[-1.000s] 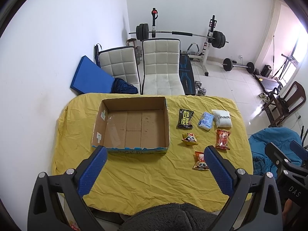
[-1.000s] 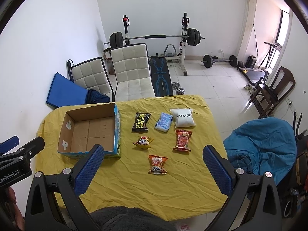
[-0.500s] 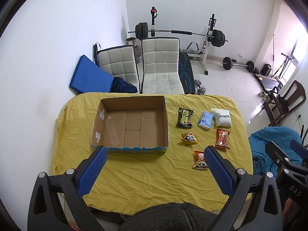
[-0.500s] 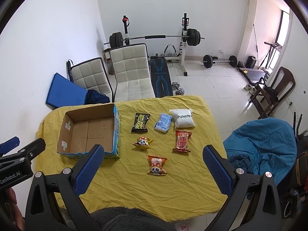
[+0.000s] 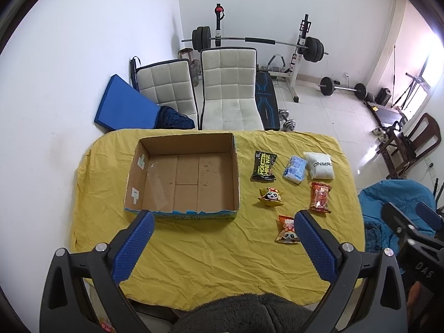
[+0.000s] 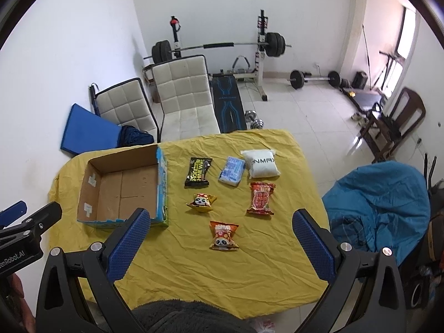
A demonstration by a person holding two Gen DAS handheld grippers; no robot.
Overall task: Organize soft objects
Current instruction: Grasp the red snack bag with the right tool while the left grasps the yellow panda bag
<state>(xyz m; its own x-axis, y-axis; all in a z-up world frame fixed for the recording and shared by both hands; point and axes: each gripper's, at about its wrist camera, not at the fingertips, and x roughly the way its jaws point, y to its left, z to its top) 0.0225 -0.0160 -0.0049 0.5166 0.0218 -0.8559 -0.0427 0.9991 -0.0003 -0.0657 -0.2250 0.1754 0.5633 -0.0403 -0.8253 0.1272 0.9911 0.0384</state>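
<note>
1. Soft packets, six in all, are laid loose on the worktop, at 3 o'clock of the empty cardboard box
2. Nothing is packed yet; left hand-held gripper and right hand-held gripper are held wide, unloaded
3. Descent onto the nearest packet is called for

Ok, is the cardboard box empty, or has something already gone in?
Empty. The cardboard box shows only bare floor panels, and all six packets, such as the panda packet, lie outside on the yellow cloth.

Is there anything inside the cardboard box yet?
No, the cardboard box shows only its bare brown bottom, and all six packets, like the panda packet, lie on the yellow cloth beside it.
</note>
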